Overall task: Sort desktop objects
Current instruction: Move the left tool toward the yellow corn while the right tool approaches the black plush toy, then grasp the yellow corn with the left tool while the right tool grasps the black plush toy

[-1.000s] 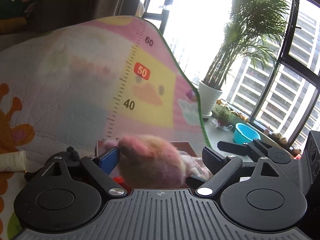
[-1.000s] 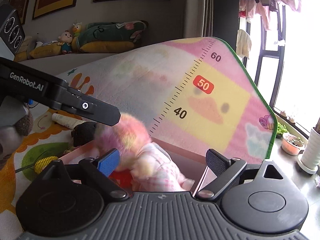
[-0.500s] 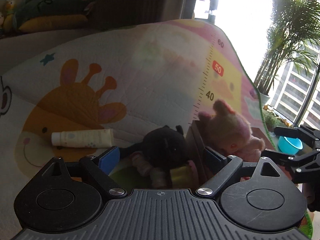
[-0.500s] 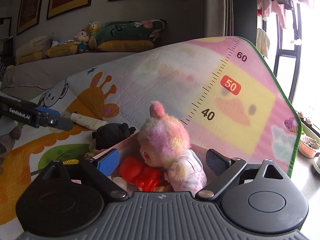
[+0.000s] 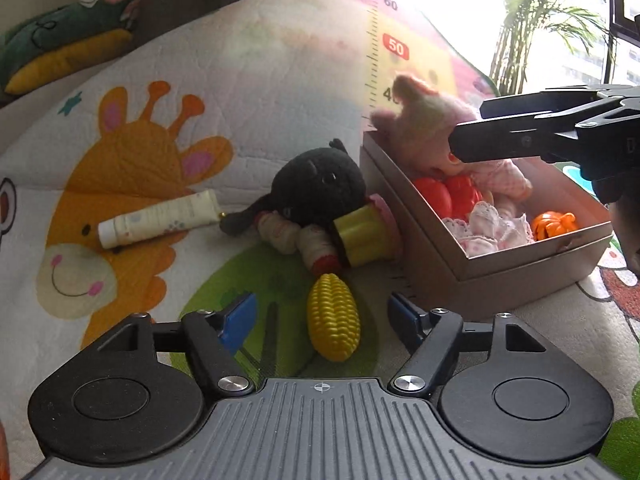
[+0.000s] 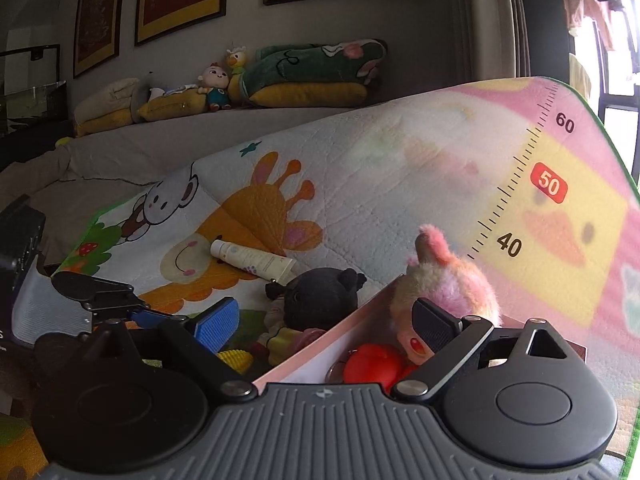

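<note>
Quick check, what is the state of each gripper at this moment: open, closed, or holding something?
Left gripper: open, holding nothing; the yellow toy corn lies on the mat between its fingers.
Right gripper: open, holding nothing.

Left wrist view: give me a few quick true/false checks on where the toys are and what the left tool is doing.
1. The yellow corn toy lies on the mat, outside the box. True.
2. The left tool is shut on the corn. False: its fingers stand open on either side of it, not touching.
3. The pink plush doll sits in the box. True.
4. The black plush toy is inside the box. False: it lies on the mat beside the box.
5. The cream tube is left of the black plush. True.
</note>
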### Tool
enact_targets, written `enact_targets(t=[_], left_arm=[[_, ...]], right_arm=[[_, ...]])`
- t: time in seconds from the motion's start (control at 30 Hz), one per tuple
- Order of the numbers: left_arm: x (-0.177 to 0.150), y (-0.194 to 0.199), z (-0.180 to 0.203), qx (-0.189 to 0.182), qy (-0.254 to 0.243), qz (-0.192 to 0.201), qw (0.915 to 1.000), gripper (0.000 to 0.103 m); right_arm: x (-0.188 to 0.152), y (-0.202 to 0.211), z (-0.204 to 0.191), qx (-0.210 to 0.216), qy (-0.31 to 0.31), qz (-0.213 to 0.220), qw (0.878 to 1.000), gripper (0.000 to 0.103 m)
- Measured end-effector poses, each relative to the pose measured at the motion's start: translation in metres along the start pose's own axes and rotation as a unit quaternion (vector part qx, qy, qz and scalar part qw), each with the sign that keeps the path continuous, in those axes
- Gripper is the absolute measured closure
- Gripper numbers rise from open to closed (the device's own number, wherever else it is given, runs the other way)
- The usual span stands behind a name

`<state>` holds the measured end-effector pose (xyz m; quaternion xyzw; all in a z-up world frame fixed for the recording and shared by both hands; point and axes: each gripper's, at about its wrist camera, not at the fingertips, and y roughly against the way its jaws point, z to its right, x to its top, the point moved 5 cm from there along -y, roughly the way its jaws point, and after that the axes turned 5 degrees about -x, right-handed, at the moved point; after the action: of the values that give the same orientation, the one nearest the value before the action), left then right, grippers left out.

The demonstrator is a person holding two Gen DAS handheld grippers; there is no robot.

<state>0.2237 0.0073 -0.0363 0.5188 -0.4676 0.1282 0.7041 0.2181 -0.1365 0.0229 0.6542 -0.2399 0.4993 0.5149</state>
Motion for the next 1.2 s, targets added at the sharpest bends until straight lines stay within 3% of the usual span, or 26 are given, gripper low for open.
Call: enact_targets(t=[0.23, 0.4, 0.47, 0.63, 0.8, 0.93, 1.13, 1.2], left_arm=[[-0.007, -0.015, 0.001, -0.006, -0.003, -0.011, 0.9999, 0.029], [-0.011, -0.02, -0.003, 0.0, 0.0, -0.015, 0.9999, 0.053], [-0.013, -0.018, -0.003, 0.002, -0.007, -0.014, 0.9999, 0.068], [-0.019, -0.008, -0.013, 0.019, -0.003, -0.004, 0.9998, 0.068], [-0.026, 0.006, -0.03, 0.04, 0.02, 0.012, 0.9989, 0.068], [-0.031, 0.013, -0.04, 0.043, 0.036, 0.021, 0.9982, 0.068], [-0.037, 0.012, -0.046, 0.032, 0.052, 0.025, 0.9978, 0.064], [-0.037, 0.011, -0.047, 0.027, 0.058, 0.025, 0.9976, 0.06]], right_arm=[[0.006, -0.009, -0.016, 0.007, 0.022, -0.01, 1.0, 0.009], [0.007, -0.021, -0.033, 0.017, 0.044, -0.018, 0.999, 0.009], [0.009, -0.029, -0.037, 0.02, 0.047, -0.026, 0.998, 0.009], [0.017, -0.051, -0.043, 0.023, 0.062, -0.058, 0.996, 0.009], [0.026, -0.09, -0.051, -0.003, 0.102, -0.098, 0.99, 0.009], [0.027, -0.128, -0.044, -0.033, 0.093, -0.153, 0.983, 0.017], [0.015, -0.161, -0.039, -0.058, 0.118, -0.189, 0.973, 0.023], [0.013, -0.168, -0.039, -0.063, 0.127, -0.196, 0.97, 0.032]])
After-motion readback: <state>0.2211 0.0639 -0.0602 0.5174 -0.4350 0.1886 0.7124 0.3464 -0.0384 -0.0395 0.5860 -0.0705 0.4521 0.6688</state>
